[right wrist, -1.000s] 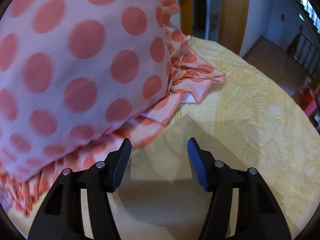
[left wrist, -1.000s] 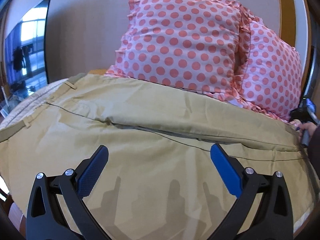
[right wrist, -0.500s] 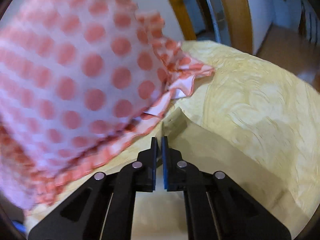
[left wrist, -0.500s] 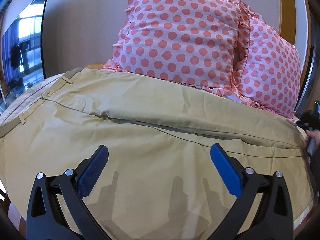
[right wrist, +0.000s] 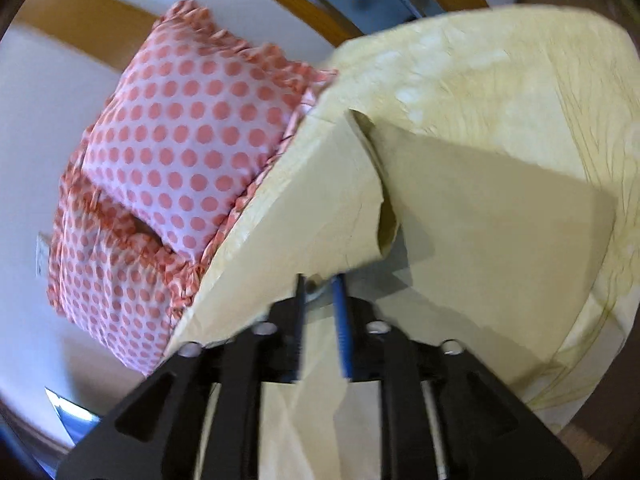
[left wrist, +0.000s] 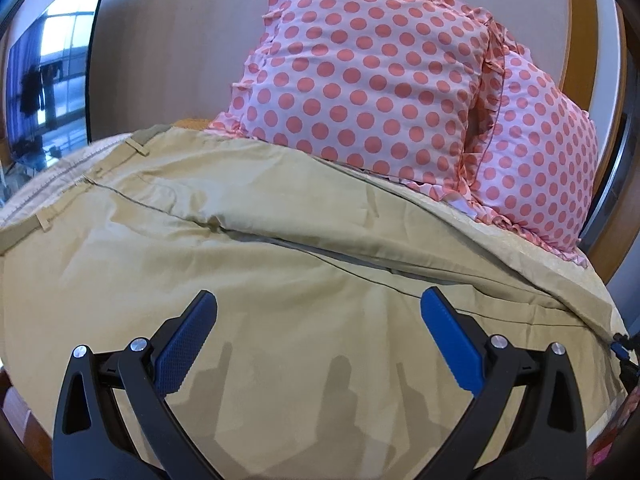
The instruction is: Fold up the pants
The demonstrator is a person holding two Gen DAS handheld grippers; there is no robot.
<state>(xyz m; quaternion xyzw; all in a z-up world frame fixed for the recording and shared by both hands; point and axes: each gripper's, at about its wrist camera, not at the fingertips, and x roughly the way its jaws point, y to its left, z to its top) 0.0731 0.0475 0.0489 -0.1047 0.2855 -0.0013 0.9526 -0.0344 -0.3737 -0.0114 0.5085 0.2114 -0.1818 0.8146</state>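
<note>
Khaki pants (left wrist: 248,264) lie spread across the bed, waistband at the left, legs running right. My left gripper (left wrist: 318,336) is open and empty, hovering just above the near leg. My right gripper (right wrist: 320,300) is shut on the hem end of a pant leg (right wrist: 320,208) and holds it lifted off the bed, the cloth draping over the jaws. The other leg's end (right wrist: 500,216) lies flat on the bedspread. The right gripper's tip shows at the right edge of the left wrist view (left wrist: 622,346).
Two pink polka-dot pillows (left wrist: 368,76) lean against the wall behind the pants; they also show in the right wrist view (right wrist: 188,140). A pale yellow bedspread (right wrist: 520,80) covers the bed. A dark screen (left wrist: 44,72) hangs at the left. A wooden door frame (left wrist: 576,20) stands at the right.
My right gripper closed on the pant leg's hem beside the pillow, then lifted and pulled it back from the pillows. The left gripper stayed open, shifting only slightly.
</note>
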